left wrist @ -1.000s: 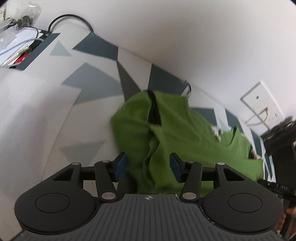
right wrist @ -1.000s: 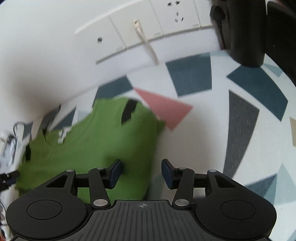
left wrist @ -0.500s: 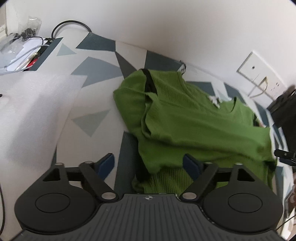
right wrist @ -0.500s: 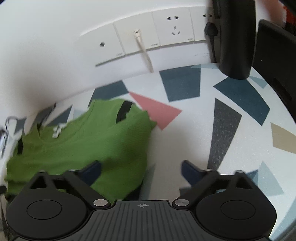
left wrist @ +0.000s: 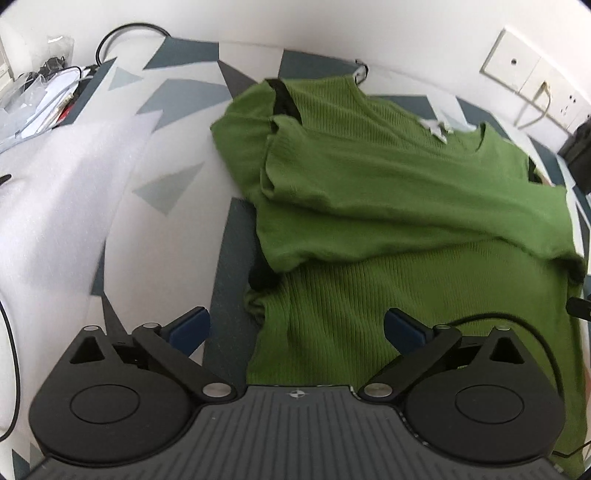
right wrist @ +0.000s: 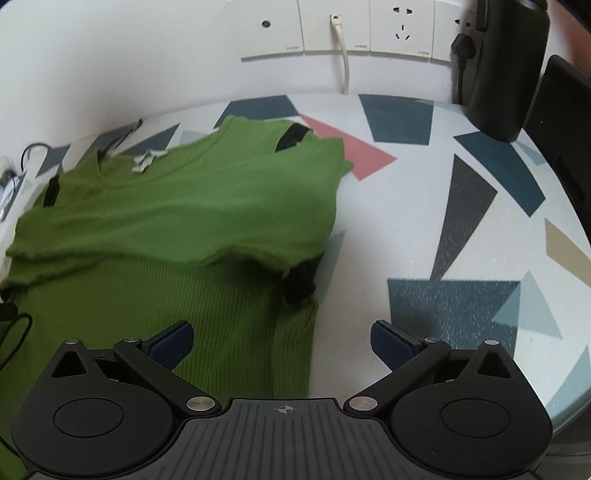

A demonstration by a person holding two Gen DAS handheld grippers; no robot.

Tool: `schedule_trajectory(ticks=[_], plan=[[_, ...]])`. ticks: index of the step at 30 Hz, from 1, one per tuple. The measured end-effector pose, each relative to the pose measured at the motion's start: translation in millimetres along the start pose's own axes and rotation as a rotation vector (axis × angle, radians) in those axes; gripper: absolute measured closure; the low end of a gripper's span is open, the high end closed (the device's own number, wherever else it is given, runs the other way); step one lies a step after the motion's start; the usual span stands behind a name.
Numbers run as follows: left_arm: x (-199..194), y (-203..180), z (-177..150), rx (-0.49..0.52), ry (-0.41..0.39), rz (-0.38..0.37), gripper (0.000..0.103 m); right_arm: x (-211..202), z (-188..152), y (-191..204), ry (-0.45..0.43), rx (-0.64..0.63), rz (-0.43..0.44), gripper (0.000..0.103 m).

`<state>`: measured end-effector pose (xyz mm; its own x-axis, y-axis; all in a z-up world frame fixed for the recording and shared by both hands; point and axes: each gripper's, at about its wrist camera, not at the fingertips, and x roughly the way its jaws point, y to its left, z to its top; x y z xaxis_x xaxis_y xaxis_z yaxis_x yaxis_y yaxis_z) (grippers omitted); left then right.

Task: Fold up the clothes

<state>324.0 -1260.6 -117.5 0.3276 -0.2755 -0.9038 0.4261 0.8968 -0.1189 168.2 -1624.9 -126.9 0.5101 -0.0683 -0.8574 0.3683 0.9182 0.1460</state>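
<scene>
A green ribbed-knit top [left wrist: 388, 206] lies spread on a table [right wrist: 424, 206] covered in a white cloth printed with angular shapes in slate blue, charcoal, salmon and tan. The garment's upper part sits doubled over its lower body, forming a soft, rolled fold across the middle; narrow black trim marks the shoulders and a dark patch shows at the fold's end. A small pale label [right wrist: 146, 161] rests at the rounded neckline.

The left gripper [left wrist: 297, 328] hangs above the top's near left edge, its jaws opening wide, blue pads [left wrist: 190, 326] clear of the cloth; fabric lies below the gap but nothing is gripped. The right gripper [right wrist: 282, 341] hangs over the garment's near right edge, its jaws likewise opening wide, one blue pad [right wrist: 173, 343] above the knit and the other above bare table, holding nothing. Both tools are matte black with ridged housings and round pivot discs.

A sheet of white foam wrap [left wrist: 62, 192] lies on the table to the left of the top, near a clutter of papers and cables [left wrist: 40, 96]. A row of white wall sockets [right wrist: 340, 31] runs along the wall behind, a pale cable [right wrist: 345, 62] plugged in, beside a tall black object [right wrist: 506, 70] of smooth finish.
</scene>
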Motion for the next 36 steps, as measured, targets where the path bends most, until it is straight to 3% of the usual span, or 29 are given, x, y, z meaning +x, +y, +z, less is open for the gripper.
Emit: schedule_trajectory(ticks=[7, 13, 27, 36], plan=[[5, -7, -7, 0.05, -0.002, 0.04, 0.001, 7, -9, 4, 0.03, -0.006, -0.028, 0.001], [7, -13, -12, 0.086, -0.008, 0.072, 0.001, 10, -19, 18, 0.015, -0.088, -0.092, 0.001], [5, -15, -22, 0.076, -0.078, 0.084, 0.0, 9, -27, 20, -0.049, -0.043, -0.119, 0.001], [5, -14, -25, 0.063, -0.099, 0.082, 0.0, 10, -27, 22, -0.042, -0.015, -0.135, 0.001]])
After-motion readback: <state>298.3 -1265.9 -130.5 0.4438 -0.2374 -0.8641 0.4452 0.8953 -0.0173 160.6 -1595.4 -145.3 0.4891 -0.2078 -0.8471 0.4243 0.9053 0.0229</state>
